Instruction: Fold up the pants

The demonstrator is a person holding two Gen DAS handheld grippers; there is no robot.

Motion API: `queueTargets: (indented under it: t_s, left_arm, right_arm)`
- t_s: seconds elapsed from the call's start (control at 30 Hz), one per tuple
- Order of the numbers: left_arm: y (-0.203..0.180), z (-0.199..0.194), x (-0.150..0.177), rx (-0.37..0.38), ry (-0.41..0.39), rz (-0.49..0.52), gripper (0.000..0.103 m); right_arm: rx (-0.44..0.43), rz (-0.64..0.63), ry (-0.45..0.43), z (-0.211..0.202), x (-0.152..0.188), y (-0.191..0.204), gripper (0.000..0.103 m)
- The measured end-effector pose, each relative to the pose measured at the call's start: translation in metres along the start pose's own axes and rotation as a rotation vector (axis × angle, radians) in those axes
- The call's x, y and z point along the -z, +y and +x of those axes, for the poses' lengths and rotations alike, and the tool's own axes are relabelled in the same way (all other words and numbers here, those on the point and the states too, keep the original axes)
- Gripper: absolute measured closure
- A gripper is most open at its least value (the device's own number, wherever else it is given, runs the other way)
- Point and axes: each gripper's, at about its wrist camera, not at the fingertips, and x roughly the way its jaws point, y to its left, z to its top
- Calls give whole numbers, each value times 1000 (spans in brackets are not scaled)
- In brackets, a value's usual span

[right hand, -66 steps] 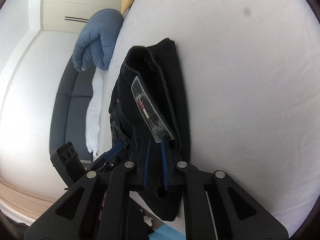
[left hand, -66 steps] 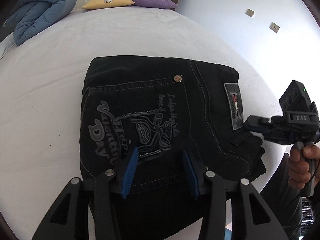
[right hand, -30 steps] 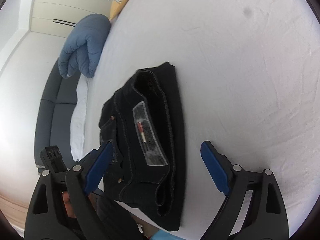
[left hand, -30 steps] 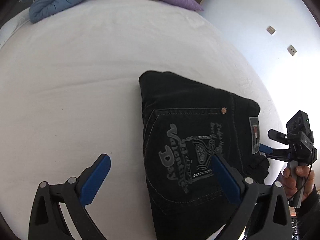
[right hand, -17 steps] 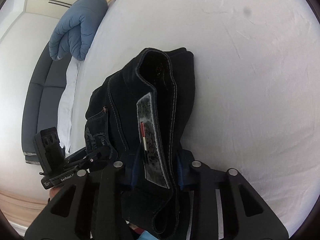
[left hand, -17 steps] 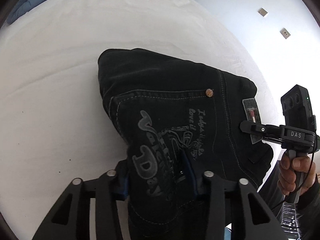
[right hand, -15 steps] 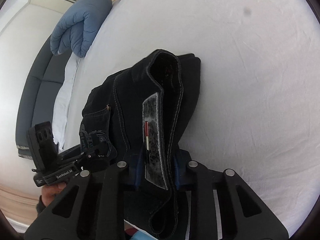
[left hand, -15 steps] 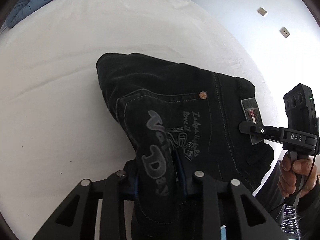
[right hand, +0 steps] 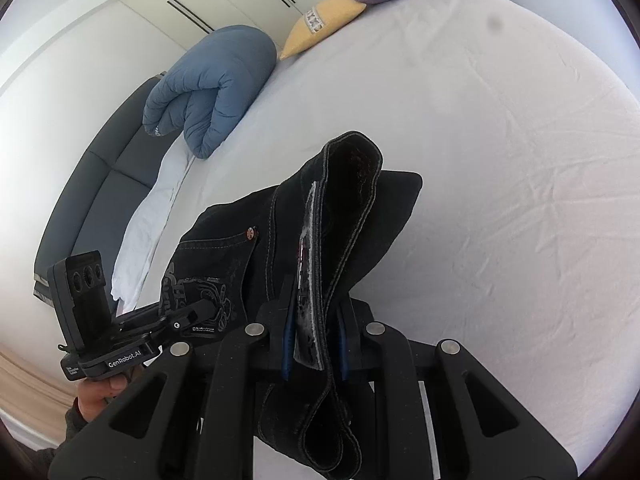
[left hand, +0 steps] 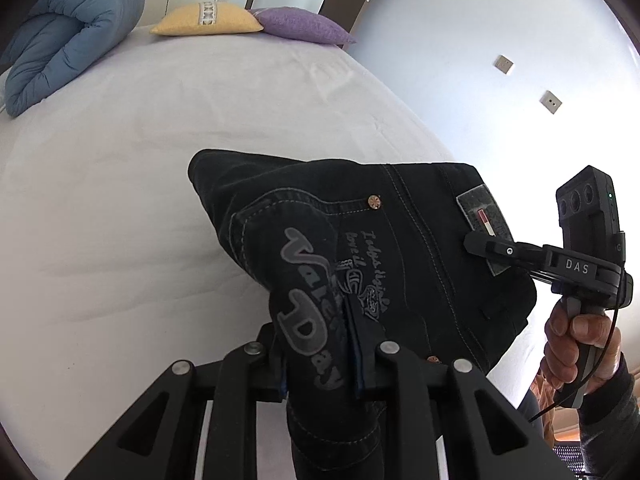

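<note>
We have the folded black denim pants [left hand: 400, 248] pinched in both the left hand-held gripper [left hand: 320, 344] and the closing right hand-held gripper [right hand: 314, 344], partly raised above the white bed [left hand: 120, 200]. Each bite takes a thick edge, so layers could slip and the fold spill open.

A rolled blue duvet [left hand: 68, 36], a yellow cushion [left hand: 206, 20] and a purple cushion [left hand: 304, 28] lie on the white bed [left hand: 120, 168]; a grey sofa [right hand: 100, 184] stands beside it.
</note>
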Motion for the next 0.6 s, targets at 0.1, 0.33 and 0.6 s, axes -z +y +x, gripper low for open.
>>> queueTargets:
  t_s: [0.1, 0.33, 0.6]
  left_arm:
    - [20, 43, 6, -69, 88, -22, 64]
    - [39, 64, 29, -144, 100, -23, 20]
    - [5, 18, 35, -218, -34, 76, 21]
  right_arm:
    - [51, 108, 99, 38, 1, -49, 83]
    - [-93, 222, 19, 32, 28, -106, 65]
    - [105, 123, -145, -51, 46, -77, 41]
